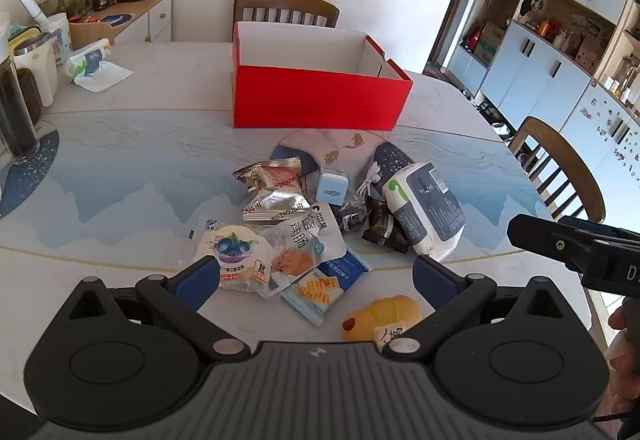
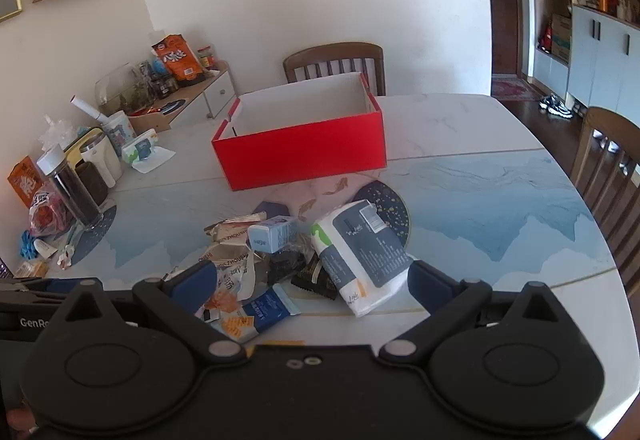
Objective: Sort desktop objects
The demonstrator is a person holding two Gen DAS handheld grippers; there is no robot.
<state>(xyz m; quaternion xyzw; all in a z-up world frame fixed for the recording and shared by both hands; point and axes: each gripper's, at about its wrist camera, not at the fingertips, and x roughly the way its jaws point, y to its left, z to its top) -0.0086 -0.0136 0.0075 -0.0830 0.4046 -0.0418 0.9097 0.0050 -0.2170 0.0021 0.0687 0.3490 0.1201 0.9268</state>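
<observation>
Mid-frame, a snack heap (image 1: 304, 224) lies on the table (image 1: 120, 176), with a wipes pack (image 1: 428, 208) at its right edge and a bun (image 1: 380, 314) apart at lower centre. Behind it, upper centre, stands an open red box (image 1: 320, 100), nothing visible inside. Left gripper (image 1: 316, 276) and right gripper (image 2: 312, 280) both hover over the heap, jaws spread wide, grasping nothing.

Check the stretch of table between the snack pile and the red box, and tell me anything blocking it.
Nothing visible blocks it. Bare table lies between the snack pile and the red box, whose top is open. Both grippers, left and right, hang open over the pile.
</observation>
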